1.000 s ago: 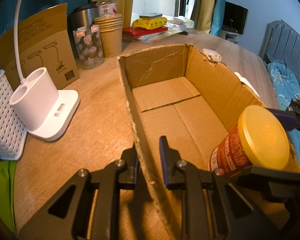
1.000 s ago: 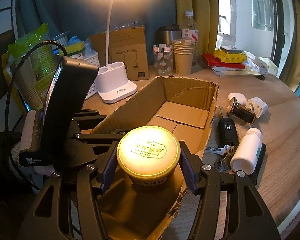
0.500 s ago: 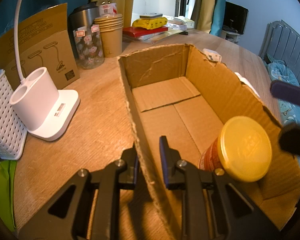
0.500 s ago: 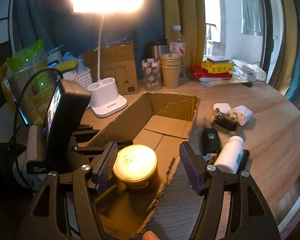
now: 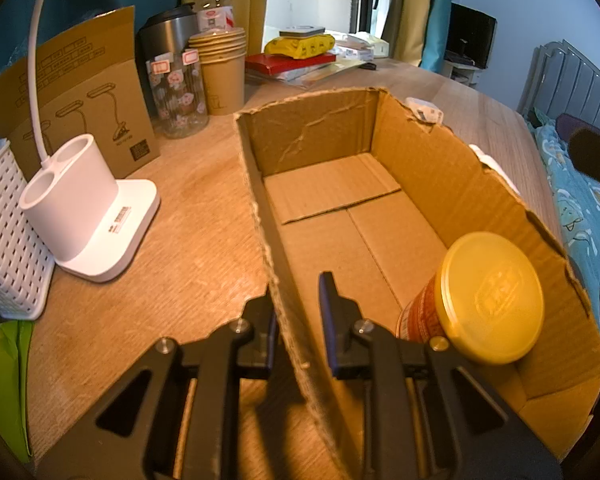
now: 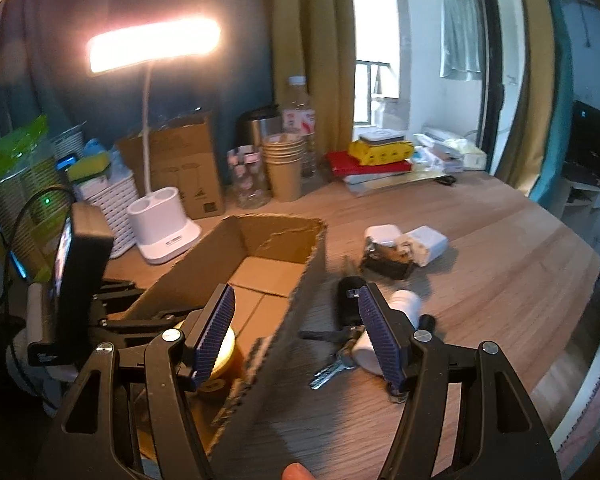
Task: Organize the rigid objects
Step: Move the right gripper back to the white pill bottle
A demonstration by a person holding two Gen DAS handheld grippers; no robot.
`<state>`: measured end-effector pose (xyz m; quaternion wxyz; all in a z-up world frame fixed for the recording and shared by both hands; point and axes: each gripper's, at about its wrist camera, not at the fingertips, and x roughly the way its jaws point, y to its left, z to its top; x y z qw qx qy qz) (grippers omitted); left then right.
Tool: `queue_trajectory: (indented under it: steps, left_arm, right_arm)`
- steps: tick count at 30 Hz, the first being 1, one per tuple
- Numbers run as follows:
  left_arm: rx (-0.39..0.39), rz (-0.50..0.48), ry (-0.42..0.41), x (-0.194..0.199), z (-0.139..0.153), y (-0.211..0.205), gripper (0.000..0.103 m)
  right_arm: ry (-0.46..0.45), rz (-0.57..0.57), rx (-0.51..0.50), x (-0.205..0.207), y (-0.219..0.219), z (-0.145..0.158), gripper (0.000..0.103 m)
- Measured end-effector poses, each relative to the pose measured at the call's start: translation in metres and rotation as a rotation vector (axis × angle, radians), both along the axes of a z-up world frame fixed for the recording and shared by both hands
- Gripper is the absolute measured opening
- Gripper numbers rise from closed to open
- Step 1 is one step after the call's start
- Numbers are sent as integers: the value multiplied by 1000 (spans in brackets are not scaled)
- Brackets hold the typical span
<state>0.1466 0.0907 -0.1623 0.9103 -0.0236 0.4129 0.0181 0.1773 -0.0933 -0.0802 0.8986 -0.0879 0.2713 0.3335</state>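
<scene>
The left gripper point(image 5: 298, 312) is clamped narrowly on the left wall of the cardboard box point(image 5: 452, 168), one finger outside and one inside, steadying the box on the table point(image 5: 196, 216). The yellow-lidded jar point(image 5: 488, 296) stands inside the box at its near right corner, close to the right wall. The right gripper point(image 6: 296, 336) hangs with its jaws wide and nothing between them, above the box's right wall. Outside that wall, on the table, lie a white bottle point(image 6: 404, 304), a black car key point(image 6: 350, 300) with a key bunch point(image 6: 332, 368), and farther toward the table's far edge some white chargers point(image 6: 420, 240). The likely next step is picking the white bottle. Keep the left clamp firm so the box does not slide. Bring the right jaws down across the bottle's body, clear of the keys touching it, and close squarely to prevent rolling.
</scene>
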Motion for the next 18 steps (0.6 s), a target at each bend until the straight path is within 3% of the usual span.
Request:
queue_trajectory:
  steps: [18]
  left_arm:
    - [0,0,0,0,0,0,19]
  right_arm:
    - [-15,-152,-5,38,-35,-8,70]
